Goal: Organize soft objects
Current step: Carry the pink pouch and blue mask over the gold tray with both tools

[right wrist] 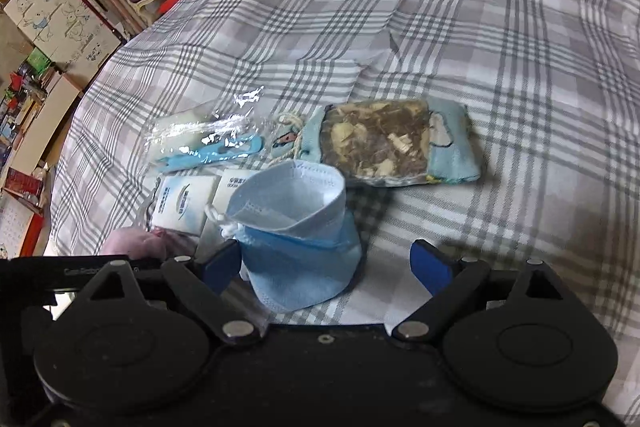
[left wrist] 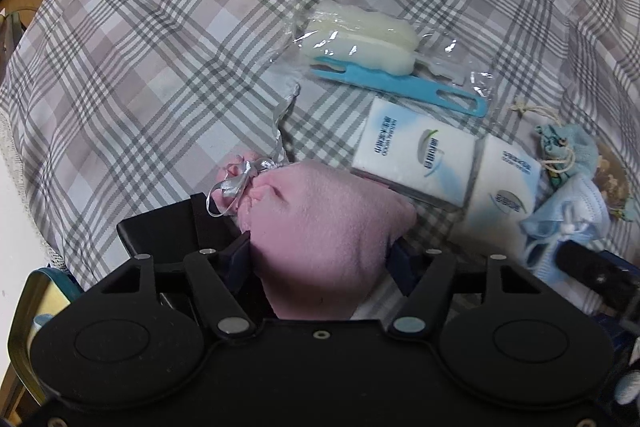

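Note:
A pink fleece pouch tied with a silver ribbon sits between my left gripper's blue pads, which press its sides. A blue face mask lies between the fingers of my right gripper, whose jaws stand wide apart; the left pad touches it, the right pad is apart. The mask also shows in the left wrist view. Two white tissue packs lie just beyond the pouch; they also show in the right wrist view.
A bagged white sponge with a blue handle lies further out on the plaid bedspread. A blue drawstring sachet of dried herbs lies beyond the mask. Furniture and shelves stand off the bed's left side.

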{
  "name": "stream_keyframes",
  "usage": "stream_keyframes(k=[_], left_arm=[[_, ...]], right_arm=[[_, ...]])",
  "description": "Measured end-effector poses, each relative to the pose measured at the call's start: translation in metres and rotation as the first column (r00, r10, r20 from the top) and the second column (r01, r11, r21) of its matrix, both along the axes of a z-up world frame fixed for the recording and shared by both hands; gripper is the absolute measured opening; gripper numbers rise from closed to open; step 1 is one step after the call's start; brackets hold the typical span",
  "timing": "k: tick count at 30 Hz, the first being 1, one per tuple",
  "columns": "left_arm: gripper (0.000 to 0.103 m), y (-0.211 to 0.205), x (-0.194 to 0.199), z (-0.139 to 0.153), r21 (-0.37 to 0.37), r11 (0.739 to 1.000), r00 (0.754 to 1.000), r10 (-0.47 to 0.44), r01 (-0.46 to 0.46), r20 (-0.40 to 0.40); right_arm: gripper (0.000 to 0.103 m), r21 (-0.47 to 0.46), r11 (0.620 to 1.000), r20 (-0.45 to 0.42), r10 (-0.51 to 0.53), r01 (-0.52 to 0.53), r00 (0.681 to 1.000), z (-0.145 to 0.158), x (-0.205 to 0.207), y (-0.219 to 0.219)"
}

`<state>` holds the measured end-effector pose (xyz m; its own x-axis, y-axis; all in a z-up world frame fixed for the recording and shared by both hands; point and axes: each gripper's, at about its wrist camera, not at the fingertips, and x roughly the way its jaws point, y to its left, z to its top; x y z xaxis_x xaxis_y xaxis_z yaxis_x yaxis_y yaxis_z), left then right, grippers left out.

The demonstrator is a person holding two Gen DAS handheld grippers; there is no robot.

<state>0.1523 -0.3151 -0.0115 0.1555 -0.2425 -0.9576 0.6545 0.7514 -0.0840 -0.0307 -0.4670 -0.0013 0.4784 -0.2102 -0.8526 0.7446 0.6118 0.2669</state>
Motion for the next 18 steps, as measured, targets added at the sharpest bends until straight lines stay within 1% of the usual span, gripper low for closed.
stream_keyframes(k=[3,5,10,12,13,14,16,18], left_arm=[[0.063,0.000,-0.004,0.008,-0.018,1.000,1.000,0.001,-0.001,-0.009],[0.063,0.000,-0.007,0.016,-0.028,1.000,1.000,-0.004,0.004,-0.002],[0.063,0.008,-0.012,0.036,-0.063,0.998,1.000,-0.011,0.012,0.002],[0.063,0.014,-0.015,0.043,-0.069,0.998,1.000,-0.014,0.015,0.005],[0.063,0.018,-0.016,0.046,-0.071,0.997,1.000,-0.015,0.015,0.007],[0.063,0.022,-0.017,0.049,-0.073,0.997,1.000,-0.015,0.016,0.009],[0.063,0.033,-0.019,0.054,-0.077,0.997,1.000,-0.014,0.014,0.010],[0.063,0.047,-0.020,0.059,-0.077,0.997,1.000,-0.008,0.009,0.010]], right_arm=[[0.092,-0.036,0.998,-0.009,0.041,-0.042,0.999,0.000,0.007,0.008],[0.092,-0.069,0.995,-0.016,0.065,-0.066,0.998,0.001,0.012,0.013],[0.091,-0.176,0.980,-0.072,0.085,-0.096,0.994,0.000,0.021,0.025],[0.085,-0.231,0.966,-0.090,0.095,-0.114,0.991,0.001,0.023,0.030],[0.076,-0.249,0.960,-0.101,0.108,-0.130,0.989,0.001,0.024,0.033],[0.060,-0.255,0.956,-0.109,0.123,-0.148,0.986,0.001,0.025,0.035],[0.043,-0.247,0.955,-0.119,0.140,-0.166,0.983,0.001,0.025,0.036],[0.037,-0.242,0.957,-0.110,0.138,-0.161,0.984,0.003,0.021,0.033]])
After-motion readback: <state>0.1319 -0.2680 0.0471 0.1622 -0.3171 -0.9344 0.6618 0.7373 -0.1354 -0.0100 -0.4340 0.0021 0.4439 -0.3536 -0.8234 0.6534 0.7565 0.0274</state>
